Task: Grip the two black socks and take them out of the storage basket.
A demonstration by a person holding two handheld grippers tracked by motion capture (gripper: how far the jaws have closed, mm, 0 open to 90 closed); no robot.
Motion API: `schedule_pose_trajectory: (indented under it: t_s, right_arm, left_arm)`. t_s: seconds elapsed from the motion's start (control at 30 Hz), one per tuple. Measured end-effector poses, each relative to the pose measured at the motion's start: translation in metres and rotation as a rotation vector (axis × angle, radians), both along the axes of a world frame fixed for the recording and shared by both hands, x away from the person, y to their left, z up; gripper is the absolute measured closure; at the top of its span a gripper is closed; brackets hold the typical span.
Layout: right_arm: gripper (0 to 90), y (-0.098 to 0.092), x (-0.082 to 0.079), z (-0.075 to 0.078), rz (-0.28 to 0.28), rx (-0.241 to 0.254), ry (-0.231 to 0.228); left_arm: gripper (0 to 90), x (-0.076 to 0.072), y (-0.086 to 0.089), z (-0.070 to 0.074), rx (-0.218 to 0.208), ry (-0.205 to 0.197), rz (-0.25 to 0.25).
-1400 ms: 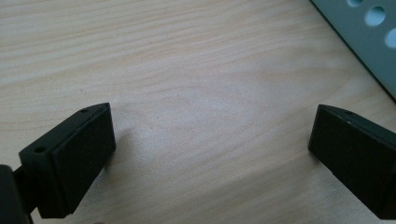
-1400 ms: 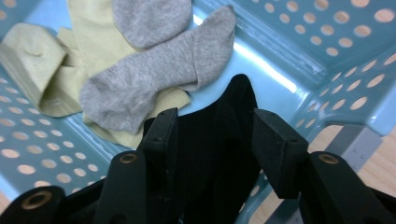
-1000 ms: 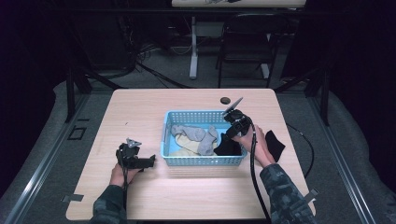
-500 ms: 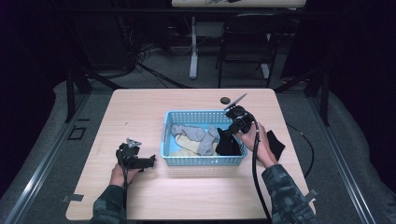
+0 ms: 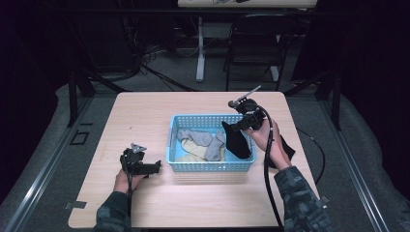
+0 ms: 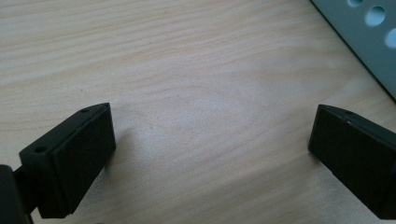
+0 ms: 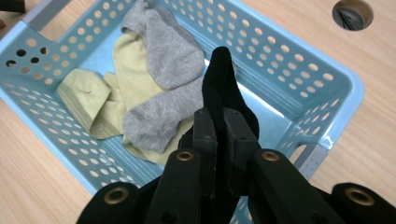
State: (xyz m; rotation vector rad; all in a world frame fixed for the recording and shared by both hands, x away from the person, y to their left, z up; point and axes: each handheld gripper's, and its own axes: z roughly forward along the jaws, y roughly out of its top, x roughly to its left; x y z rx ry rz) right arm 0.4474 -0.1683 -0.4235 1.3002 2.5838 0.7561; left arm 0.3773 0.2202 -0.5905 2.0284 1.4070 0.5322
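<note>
The table (image 5: 145, 121) is pale wood and carries everything; in the left gripper view its bare grain lies between and beyond the jaws. The blue basket (image 5: 209, 166) stands near the middle of the table; in the right gripper view it spreads below and ahead of the jaws, its perforated walls running off to both sides; a corner of it shows past the right-hand jaw at the upper right of the left gripper view. The right gripper (image 5: 240, 124) is held over the basket's right end, its jaws pressed together on a black sock (image 7: 224, 88); the sock is pinched between the jaws, rises a little past their tips in the right gripper view, and in the high view hangs down from them into the basket. Grey socks (image 7: 168, 79) lie in the basket ahead and to the left of these jaws, partly over yellow socks (image 7: 100, 100) further left. Another dark cloth (image 5: 286, 150) lies on the table behind the right hand (image 5: 266, 140), just outside the basket. The left gripper (image 5: 155, 167) rests low on the table, near the basket's left side, in the left hand (image 5: 126, 180); its jaws stand wide apart with nothing between them. A round hole (image 7: 352, 14) in the table shows beyond the basket, up and to the right of the right jaws.
</note>
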Motion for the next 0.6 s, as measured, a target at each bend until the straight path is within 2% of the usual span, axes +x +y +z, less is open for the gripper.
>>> schedule_pose_trajectory:
  t_s: [0.07, 0.1, 0.2, 0.57, 0.6]
  right_arm:
    - [84.9, 0.001, -0.001, 0.004, -0.002, 0.012, -0.01]
    - [84.9, 0.0, -0.001, 0.006, 0.007, 0.002, -0.011]
    - [84.9, 0.001, -0.002, 0.011, 0.0, 0.027, -0.026]
    - [84.9, -0.005, -0.006, 0.037, -0.001, 0.037, -0.068]
    - [84.9, -0.005, -0.007, 0.039, -0.003, 0.044, -0.083]
  left_arm:
    - [0.7, 0.0, 0.0, 0.0, 0.0, 0.0, 0.0]
    - [0.7, 0.0, 0.0, 0.0, 0.0, 0.0, 0.0]
    - [0.7, 0.0, 0.0, 0.0, 0.0, 0.0, 0.0]
    - [0.7, 0.0, 0.0, 0.0, 0.0, 0.0, 0.0]
    - [0.7, 0.0, 0.0, 0.0, 0.0, 0.0, 0.0]
